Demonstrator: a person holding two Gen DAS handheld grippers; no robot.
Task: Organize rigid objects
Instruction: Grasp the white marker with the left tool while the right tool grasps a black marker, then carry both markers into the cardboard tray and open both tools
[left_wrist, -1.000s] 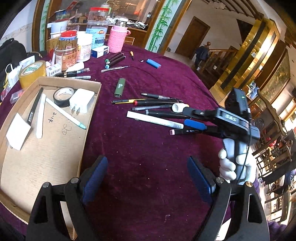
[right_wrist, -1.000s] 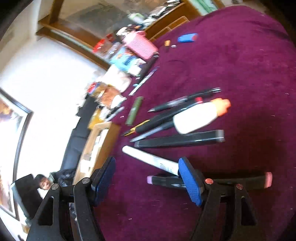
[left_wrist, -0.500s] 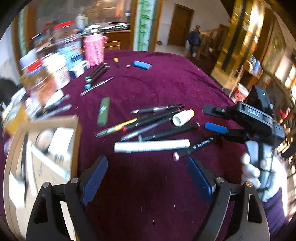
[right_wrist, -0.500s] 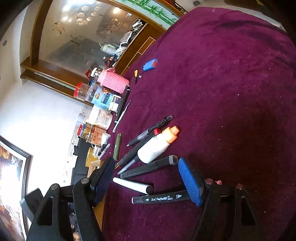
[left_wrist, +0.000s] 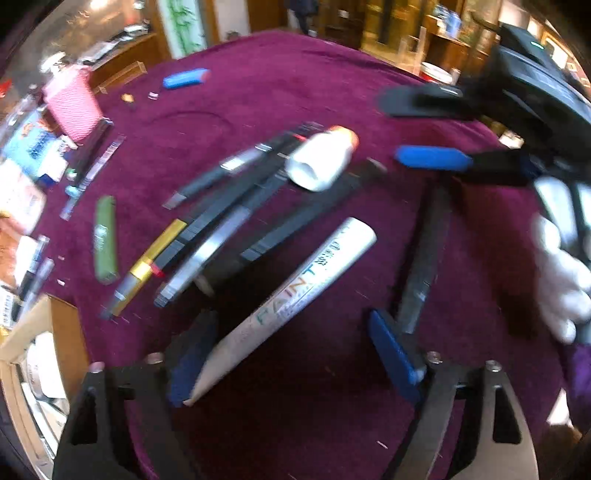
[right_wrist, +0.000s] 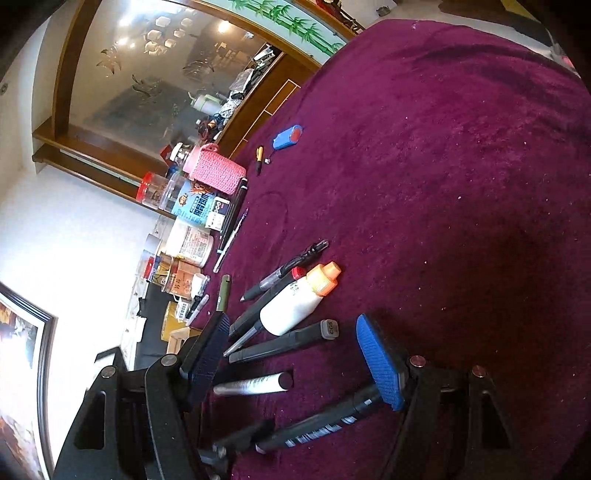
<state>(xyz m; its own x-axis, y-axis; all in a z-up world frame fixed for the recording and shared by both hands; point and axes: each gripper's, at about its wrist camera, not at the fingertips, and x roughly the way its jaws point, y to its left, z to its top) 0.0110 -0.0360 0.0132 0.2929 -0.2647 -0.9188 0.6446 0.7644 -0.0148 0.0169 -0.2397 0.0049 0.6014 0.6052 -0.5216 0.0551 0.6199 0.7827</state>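
Observation:
A white paint marker (left_wrist: 295, 291) lies slanted on the purple cloth between the jaws of my left gripper (left_wrist: 291, 358). Its near end sits beside the left pad (left_wrist: 192, 362). The jaws are closing, and the pads do not press on it. A black marker (left_wrist: 424, 258) lies by the right pad. My right gripper (left_wrist: 406, 129), held by a white-gloved hand (left_wrist: 561, 288), hangs open at the upper right. In the right wrist view the right gripper (right_wrist: 295, 354) stands open over the white marker (right_wrist: 255, 384) and a grey-capped black marker (right_wrist: 284, 341).
A white bottle with an orange cap (left_wrist: 321, 158) rests on a row of pens (left_wrist: 207, 236). A green stick (left_wrist: 105, 240) and a cardboard tray (left_wrist: 55, 332) lie at the left. A pink cup (right_wrist: 218, 173), jars (right_wrist: 188, 240) and a blue lighter (right_wrist: 288, 136) stand farther off.
My left gripper has swung from beside the tray down over the pens and rolled. The white marker now lies between its jaws, which stand narrower. The right gripper rolled and then held still.

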